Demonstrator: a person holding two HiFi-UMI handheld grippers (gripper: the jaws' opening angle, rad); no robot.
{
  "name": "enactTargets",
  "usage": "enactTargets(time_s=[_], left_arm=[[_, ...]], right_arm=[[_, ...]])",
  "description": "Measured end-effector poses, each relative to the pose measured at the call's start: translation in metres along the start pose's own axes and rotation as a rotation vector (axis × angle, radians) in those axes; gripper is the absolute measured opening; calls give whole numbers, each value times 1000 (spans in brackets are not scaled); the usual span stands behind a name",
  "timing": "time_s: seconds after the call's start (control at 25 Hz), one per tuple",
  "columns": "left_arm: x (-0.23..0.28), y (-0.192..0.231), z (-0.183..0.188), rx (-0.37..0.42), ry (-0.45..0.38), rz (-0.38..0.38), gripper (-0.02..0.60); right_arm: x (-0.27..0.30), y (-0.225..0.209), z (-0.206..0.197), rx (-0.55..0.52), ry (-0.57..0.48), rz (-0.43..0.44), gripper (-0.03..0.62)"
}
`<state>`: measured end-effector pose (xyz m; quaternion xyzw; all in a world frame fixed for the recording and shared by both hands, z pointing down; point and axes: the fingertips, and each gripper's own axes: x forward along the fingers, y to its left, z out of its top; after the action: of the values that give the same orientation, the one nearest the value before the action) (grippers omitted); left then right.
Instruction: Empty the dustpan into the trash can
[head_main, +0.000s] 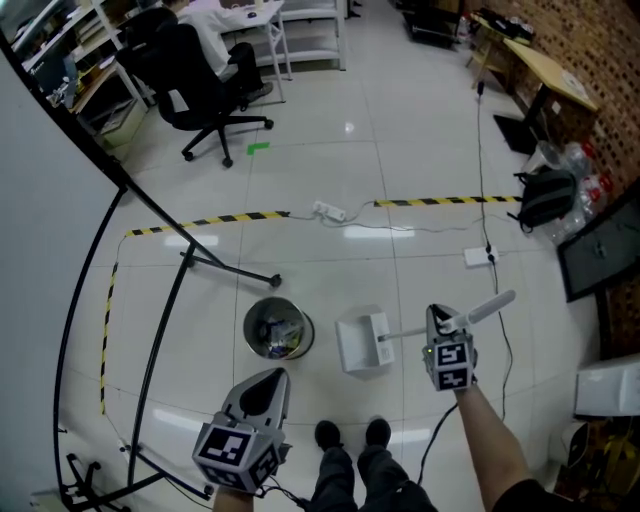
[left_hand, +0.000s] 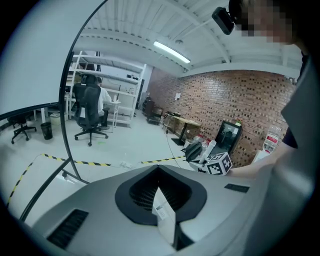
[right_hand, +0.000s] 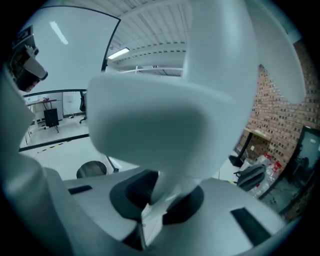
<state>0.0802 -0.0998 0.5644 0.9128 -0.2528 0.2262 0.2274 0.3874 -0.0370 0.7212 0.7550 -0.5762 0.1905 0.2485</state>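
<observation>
In the head view a white dustpan rests on the floor tiles just right of the round metal trash can, which has litter inside. Its long white handle runs up and to the right. My right gripper is shut on that handle partway along. In the right gripper view the handle fills the frame above the jaws of my right gripper, and the trash can shows at lower left. My left gripper hangs below and left of the can, shut and holding nothing; my left gripper shows nothing between its jaws.
A black stand's leg lies across the floor just beyond the can. Yellow-black tape, a power strip and cables cross the tiles farther out. My shoes stand near the dustpan. A backpack sits at the right.
</observation>
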Motion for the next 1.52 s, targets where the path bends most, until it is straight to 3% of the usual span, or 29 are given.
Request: enactTargets(time_s=[0.28,0.36,0.4,0.68,0.92,1.12,1.36,1.52], left_arm=[[-12,0,17,27,-30,2,0],[-13,-3,15,32,-24,0,0],[-13,-4,14,35,-20,-2,0],[-13,-15,17,39,-4,-13,0],[-20,-31,44,41,-49,-54,0],[-35,-48,80,45,-103,-102,0],[-66,-61,109,42,-154,-152,0],[-87,-69,125,41,-198,-174,0]], right_arm=[[-3,-26,-37,90,95,-58,50],[-6,-34,-50,122,128,-56,186],[-8,-38,-56,137,143,-59,218],[-48,-59,-85,248,181,-111,219],[-125,-36,-89,258,195,-89,219],[-184,-2,-17,333,60,-4,219],[-243,33,148,266,-234,181,219],[-279,40,234,216,-407,235,218]])
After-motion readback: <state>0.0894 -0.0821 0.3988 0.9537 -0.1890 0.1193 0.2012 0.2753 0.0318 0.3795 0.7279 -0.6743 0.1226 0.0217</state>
